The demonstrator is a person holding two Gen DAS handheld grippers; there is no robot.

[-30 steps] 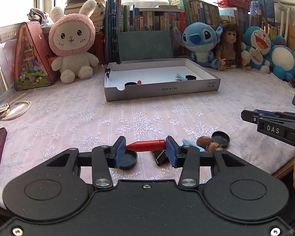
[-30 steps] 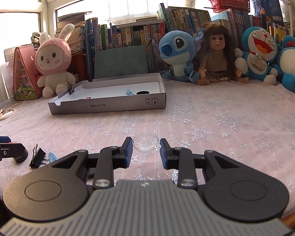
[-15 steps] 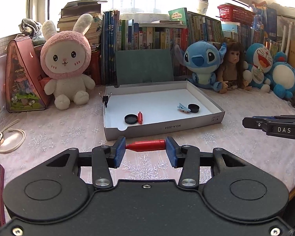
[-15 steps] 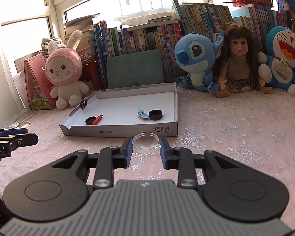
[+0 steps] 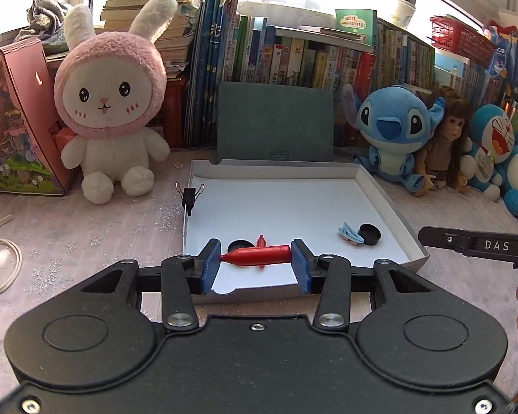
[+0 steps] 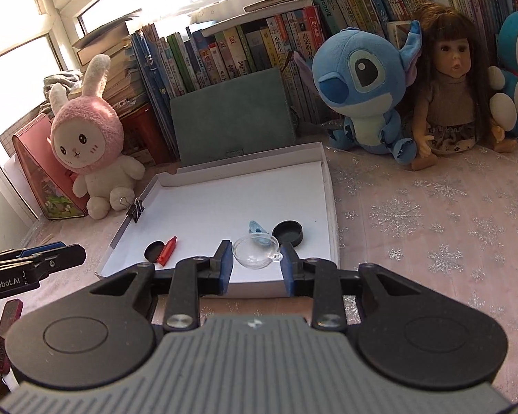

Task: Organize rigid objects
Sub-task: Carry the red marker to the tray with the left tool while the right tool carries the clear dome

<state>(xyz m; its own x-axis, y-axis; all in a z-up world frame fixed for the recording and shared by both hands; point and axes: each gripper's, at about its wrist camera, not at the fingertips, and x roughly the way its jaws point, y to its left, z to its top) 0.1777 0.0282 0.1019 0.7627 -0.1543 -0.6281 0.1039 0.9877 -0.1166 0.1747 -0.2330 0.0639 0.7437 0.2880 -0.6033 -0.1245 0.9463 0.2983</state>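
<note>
My left gripper is shut on a red crayon-shaped piece, held crosswise over the near edge of the white shallow box. My right gripper is shut on a clear plastic half-shell, held above the box's near right part. Inside the box lie a small red piece, a black round cap beside it, a blue clip and a second black cap. A black binder clip is clamped on the box's left wall.
A pink rabbit plush, a Stitch plush, a doll and Doraemon plushes line the back before rows of books. A green folder stands behind the box. A white cord lies at the left.
Both grippers have moved forward from the near table to above the box, carrying the red piece and the clear shell. The loose objects on the near cloth have dropped out of view.
</note>
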